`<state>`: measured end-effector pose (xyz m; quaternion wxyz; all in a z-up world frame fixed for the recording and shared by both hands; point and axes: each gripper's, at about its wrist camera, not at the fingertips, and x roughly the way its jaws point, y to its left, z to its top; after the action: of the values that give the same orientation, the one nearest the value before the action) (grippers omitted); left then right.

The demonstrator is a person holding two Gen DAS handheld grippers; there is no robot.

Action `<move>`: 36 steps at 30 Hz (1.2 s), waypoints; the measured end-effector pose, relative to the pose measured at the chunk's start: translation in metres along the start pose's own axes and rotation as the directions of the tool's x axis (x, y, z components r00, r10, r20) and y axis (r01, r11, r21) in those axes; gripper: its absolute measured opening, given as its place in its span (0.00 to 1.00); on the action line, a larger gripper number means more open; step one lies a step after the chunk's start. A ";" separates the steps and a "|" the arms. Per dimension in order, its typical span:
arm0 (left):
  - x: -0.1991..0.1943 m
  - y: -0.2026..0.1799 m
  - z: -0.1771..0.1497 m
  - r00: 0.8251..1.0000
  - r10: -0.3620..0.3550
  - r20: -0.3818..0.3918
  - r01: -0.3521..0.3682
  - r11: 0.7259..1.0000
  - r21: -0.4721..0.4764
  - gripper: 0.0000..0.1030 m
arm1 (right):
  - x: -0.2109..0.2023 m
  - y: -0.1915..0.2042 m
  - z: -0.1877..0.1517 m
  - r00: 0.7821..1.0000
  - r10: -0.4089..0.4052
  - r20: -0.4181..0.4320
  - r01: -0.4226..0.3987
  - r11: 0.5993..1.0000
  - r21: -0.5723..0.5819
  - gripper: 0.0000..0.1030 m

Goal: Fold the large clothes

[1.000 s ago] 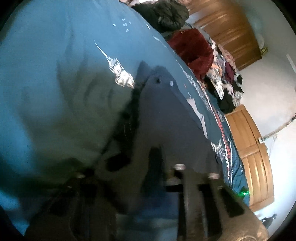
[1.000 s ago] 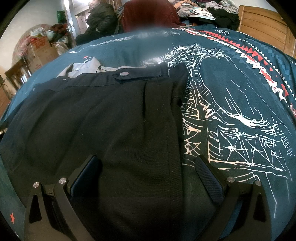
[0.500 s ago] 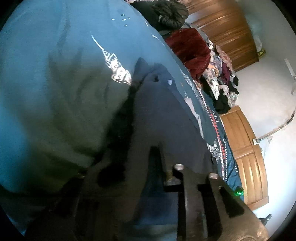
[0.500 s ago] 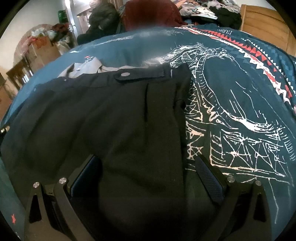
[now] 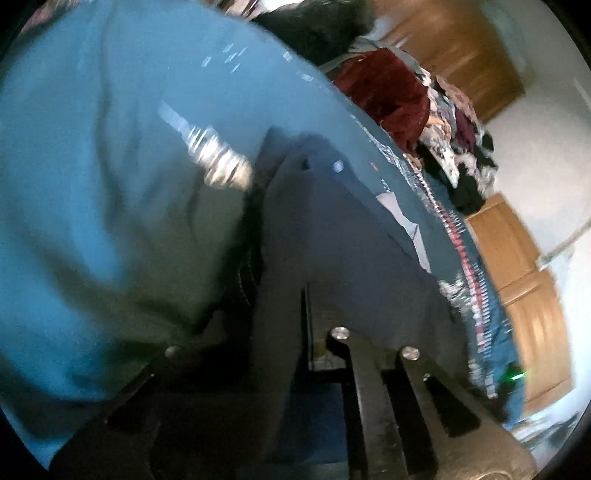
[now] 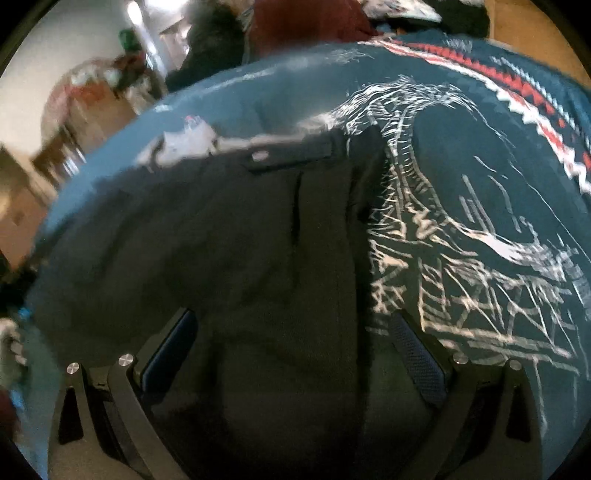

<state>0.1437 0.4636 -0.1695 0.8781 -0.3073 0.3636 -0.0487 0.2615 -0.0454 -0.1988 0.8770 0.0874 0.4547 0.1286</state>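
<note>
Dark trousers (image 6: 258, 258) lie flat on a teal bedspread (image 6: 480, 184), waistband and button (image 6: 260, 157) at the far end. My right gripper (image 6: 295, 354) is open and hovers low over the near part of the trousers, one finger on each side of the cloth. In the left wrist view the same trousers (image 5: 332, 229) run up from my left gripper (image 5: 280, 343), which is shut on a fold of their dark cloth. The fold drapes over the left finger and hides it. Both views are blurred by motion.
A maroon garment (image 5: 384, 92), a black jacket (image 5: 314, 26) and a heap of mixed clothes (image 5: 458, 147) sit at the far end of the bed. A wooden headboard (image 5: 524, 280) and wardrobe (image 5: 454, 48) stand beyond. Boxes (image 6: 92, 110) stand left of the bed.
My right gripper has moved forward over the trousers and stays open. The left gripper has shifted with the cloth in it, and the waistband has drawn slightly closer.
</note>
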 end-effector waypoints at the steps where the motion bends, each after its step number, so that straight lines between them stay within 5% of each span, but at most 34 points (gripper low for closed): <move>1: -0.007 -0.015 0.002 1.000 0.007 0.031 -0.008 0.999 0.041 0.09 | -0.013 -0.002 0.002 0.999 0.025 0.020 -0.026 1.000 0.012 1.00; 6: -0.021 -0.078 0.002 0.993 0.015 0.119 -0.045 0.968 0.249 0.09 | -0.081 -0.007 0.008 0.981 0.135 0.140 -0.146 0.987 0.070 1.00; 11: -0.023 -0.164 -0.018 0.986 -0.055 0.157 -0.033 0.860 0.509 0.09 | -0.087 0.040 0.065 0.932 0.350 0.090 -0.354 0.935 0.029 1.00; 16: -0.004 -0.205 -0.056 0.991 -0.102 0.088 0.028 0.793 0.608 0.09 | -0.015 0.166 0.157 0.758 0.632 -0.161 -0.641 0.768 -0.004 1.00; 18: 0.003 -0.216 -0.068 0.994 -0.101 0.050 0.046 0.767 0.640 0.09 | 0.018 0.185 0.170 0.770 0.595 -0.230 -0.614 0.789 -0.013 1.00; 21: 0.016 -0.226 -0.083 0.995 -0.101 -0.015 0.085 0.735 0.673 0.09 | 0.070 0.160 0.173 0.835 0.477 -0.273 -0.485 0.873 0.041 0.96; 22: 0.023 -0.229 -0.087 0.994 -0.099 -0.042 0.101 0.724 0.682 0.09 | 0.083 0.144 0.167 0.829 0.481 -0.286 -0.480 0.874 0.078 0.87; 24: 0.033 -0.233 -0.092 0.993 -0.090 -0.075 0.117 0.717 0.687 0.09 | 0.088 0.112 0.154 0.822 0.512 -0.250 -0.492 0.859 0.143 0.40; 26: 0.037 -0.237 -0.096 0.989 -0.098 -0.112 0.148 0.711 0.687 0.09 | 0.073 0.070 0.138 0.813 0.562 -0.153 -0.531 0.823 0.202 0.19; 27: 0.038 -0.241 -0.099 0.984 -0.115 -0.135 0.176 0.704 0.688 0.09 | 0.067 0.060 0.132 0.813 0.568 -0.129 -0.538 0.817 0.209 0.17; 31: 0.038 -0.266 -0.116 0.968 -0.174 -0.183 0.253 0.660 0.707 0.10 | 0.037 0.009 0.100 0.796 0.604 -0.038 -0.574 0.773 0.270 0.22; 33: 0.039 -0.270 -0.119 0.961 -0.194 -0.196 0.275 0.645 0.713 0.10 | 0.034 -0.014 0.085 0.781 0.624 -0.012 -0.584 0.737 0.340 0.59; 34: 0.040 -0.273 -0.120 0.960 -0.195 -0.200 0.278 0.638 0.718 0.10 | 0.032 -0.019 0.080 0.775 0.632 0.001 -0.591 0.724 0.356 0.62; 36: 0.041 -0.271 -0.118 0.960 -0.196 -0.198 0.279 0.647 0.710 0.10 | 0.030 -0.025 0.070 0.720 0.693 0.036 -0.645 0.650 0.402 0.81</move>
<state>0.1324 0.1728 -0.1028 0.8930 0.0269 0.3150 -0.3202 0.3393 -0.0627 -0.1889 0.7025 0.4122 0.4583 0.3557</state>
